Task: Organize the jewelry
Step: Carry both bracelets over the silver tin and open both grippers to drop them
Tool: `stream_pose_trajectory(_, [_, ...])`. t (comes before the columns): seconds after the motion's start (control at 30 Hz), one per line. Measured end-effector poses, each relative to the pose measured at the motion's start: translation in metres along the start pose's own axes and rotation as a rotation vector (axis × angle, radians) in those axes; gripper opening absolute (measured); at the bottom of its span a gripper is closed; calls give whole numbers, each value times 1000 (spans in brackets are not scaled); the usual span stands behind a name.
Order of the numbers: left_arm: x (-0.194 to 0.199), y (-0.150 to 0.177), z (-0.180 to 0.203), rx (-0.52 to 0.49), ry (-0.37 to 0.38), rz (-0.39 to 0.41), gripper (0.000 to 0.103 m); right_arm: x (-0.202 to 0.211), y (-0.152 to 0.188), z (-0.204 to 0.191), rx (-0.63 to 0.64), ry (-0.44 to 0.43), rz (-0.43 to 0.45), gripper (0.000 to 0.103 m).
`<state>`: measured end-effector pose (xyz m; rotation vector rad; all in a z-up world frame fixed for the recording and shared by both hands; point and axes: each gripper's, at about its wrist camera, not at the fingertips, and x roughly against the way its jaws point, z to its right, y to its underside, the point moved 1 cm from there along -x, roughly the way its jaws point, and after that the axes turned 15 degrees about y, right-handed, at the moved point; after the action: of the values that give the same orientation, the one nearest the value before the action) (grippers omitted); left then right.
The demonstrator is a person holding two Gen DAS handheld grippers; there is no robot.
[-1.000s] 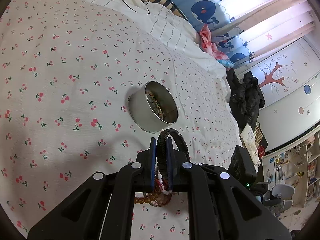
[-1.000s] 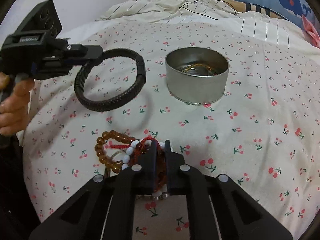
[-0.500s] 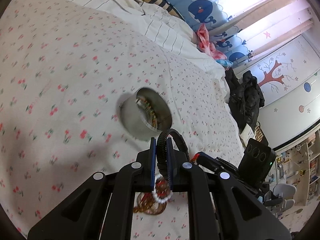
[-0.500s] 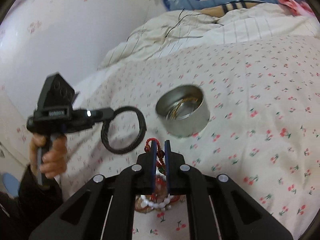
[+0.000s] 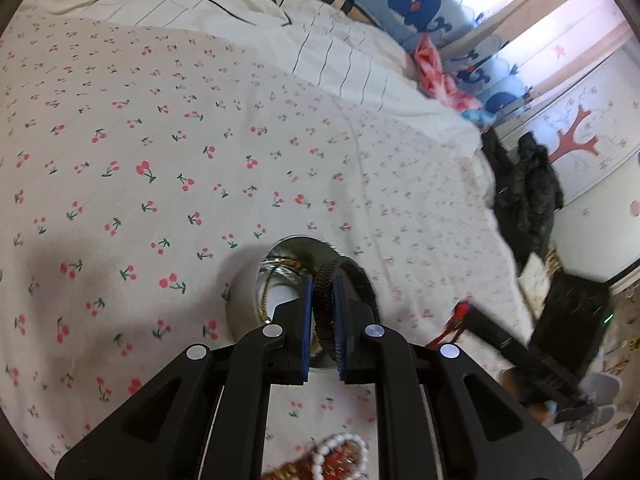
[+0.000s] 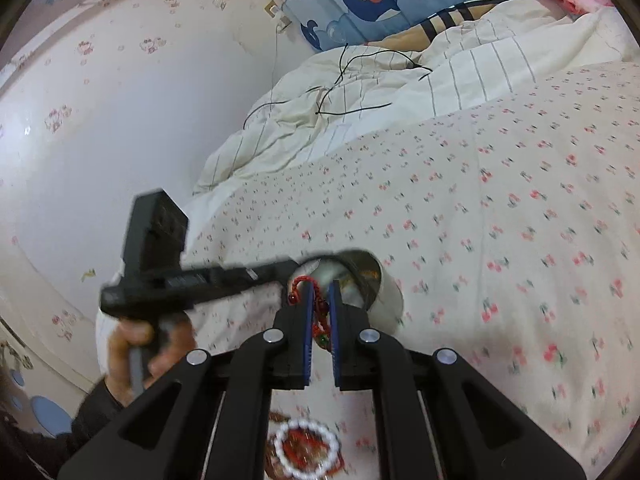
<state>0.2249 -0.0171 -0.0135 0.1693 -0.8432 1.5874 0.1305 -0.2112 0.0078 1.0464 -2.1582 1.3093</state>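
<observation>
My left gripper (image 5: 322, 294) is shut on a black braided bracelet (image 5: 325, 296) and holds it right over the round metal tin (image 5: 244, 300), which holds gold chains. My right gripper (image 6: 320, 300) is shut on a red cord bracelet (image 6: 318, 308) with small beads, lifted just short of the tin (image 6: 384, 292). The left gripper also shows in the right wrist view (image 6: 192, 280), reaching over the tin. A pile of bead bracelets, white and red-brown, lies on the cherry-print sheet below both grippers (image 5: 340, 460) (image 6: 306, 448).
A striped white duvet (image 6: 360, 92) with a black cable lies at the back of the bed. The wall (image 6: 100, 100) is on the left. Dark clothes (image 5: 528, 184) hang off the bed's right edge.
Both grippers rose from the bracelet pile and moved toward the tin. The black bracelet now hangs over the tin's mouth. The red cord bracelet was lifted off the pile.
</observation>
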Motion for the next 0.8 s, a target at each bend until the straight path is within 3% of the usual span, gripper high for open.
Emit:
stream_pose_trajectory(0.17, [-9, 2, -4, -35, -119, -30, 9, -28, -13, -5, -34, -38, -29, 8])
stream_pose_trajectory(0.33, [2, -1, 2, -66, -152, -4, 9, -54, -10, -7, -57, -57, -75, 8])
stream_pose_trajectory(0.43, [9, -2, 5, -66, -145, 11, 9, -72, -6, -9, -48, -22, -111, 8])
stream_pose_trajectory(0.53, [12, -1, 5, -61, -142, 12, 9, -90, -1, -17, 37, 102, -147, 9])
stream_pose_trajectory(0.6, [13, 0, 4, -54, -140, 10, 9, -95, 3, -23, 99, 188, -137, 28])
stream_pose_trajectory(0.63, [15, 2, 4, -53, -141, 11, 9, -93, 4, -24, 102, 186, -124, 40])
stream_pose_trajectory(0.67, [17, 3, 5, -54, -141, 11, 9, -89, 4, -26, 108, 204, -106, 46])
stream_pose_trajectory(0.8, [29, 17, 8, -53, -136, 3, 9, -46, 1, -31, 95, 222, 8, 51])
